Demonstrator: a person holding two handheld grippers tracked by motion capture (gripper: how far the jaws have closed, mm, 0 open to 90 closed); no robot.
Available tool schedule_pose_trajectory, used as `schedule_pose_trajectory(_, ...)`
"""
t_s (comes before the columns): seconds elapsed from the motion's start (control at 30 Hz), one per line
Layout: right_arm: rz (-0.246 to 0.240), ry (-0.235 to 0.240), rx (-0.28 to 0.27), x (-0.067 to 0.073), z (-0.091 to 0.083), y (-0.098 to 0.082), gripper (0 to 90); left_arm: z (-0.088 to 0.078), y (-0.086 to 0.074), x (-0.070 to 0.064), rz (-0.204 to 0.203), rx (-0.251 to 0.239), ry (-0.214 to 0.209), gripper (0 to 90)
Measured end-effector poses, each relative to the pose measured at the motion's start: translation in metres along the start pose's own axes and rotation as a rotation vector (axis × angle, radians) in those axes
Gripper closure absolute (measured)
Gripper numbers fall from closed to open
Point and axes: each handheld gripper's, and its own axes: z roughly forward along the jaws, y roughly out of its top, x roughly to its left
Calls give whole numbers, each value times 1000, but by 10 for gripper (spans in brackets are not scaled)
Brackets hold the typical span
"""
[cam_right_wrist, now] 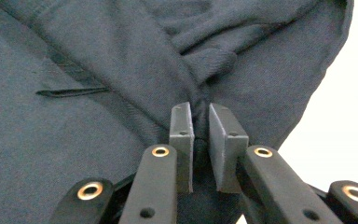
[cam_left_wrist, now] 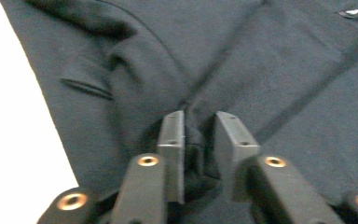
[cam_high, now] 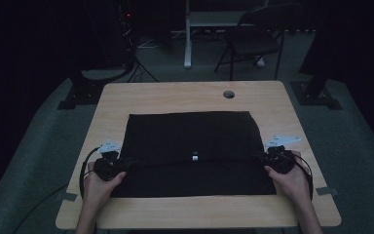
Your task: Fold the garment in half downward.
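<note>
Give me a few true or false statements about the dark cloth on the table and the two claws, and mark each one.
1. The dark cloth lies spread on a wooden table. True.
2. The left claw is at the cloth's left edge and the right claw at its right edge. True.
3. A fold of cloth sits between the right claw's jaws. True.
4. Both claws hover high above the table, away from the cloth. False: both are down at the cloth, with fabric between their jaws.
5. The cloth is bright red. False: it is black or very dark.
6. A folding chair stands on the table. False: it stands on the floor beyond the table.
</note>
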Motion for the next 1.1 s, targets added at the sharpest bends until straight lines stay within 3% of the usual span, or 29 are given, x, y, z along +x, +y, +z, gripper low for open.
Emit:
schedule_pose_trajectory(0.23,-35,8,10,3,-7,5,721,-6,2,-3,-5,-8,-37,628)
schedule_pose_trajectory(0.53,-73,51,-46,9,-29,27,694,-28,22,-17,57,-57,-35,568)
schedule_pose_trajectory(0.7,-104,75,-55,16,-26,49,695,-16,41,-29,101,-42,-50,556)
schedule_pose_trajectory(0.9,-139,106,-36,29,-7,75,700,7,57,-41,140,-26,-70,556)
schedule_pose_trajectory(1.1,-158,145,-19,41,15,96,708,22,67,-48,148,-15,-79,555)
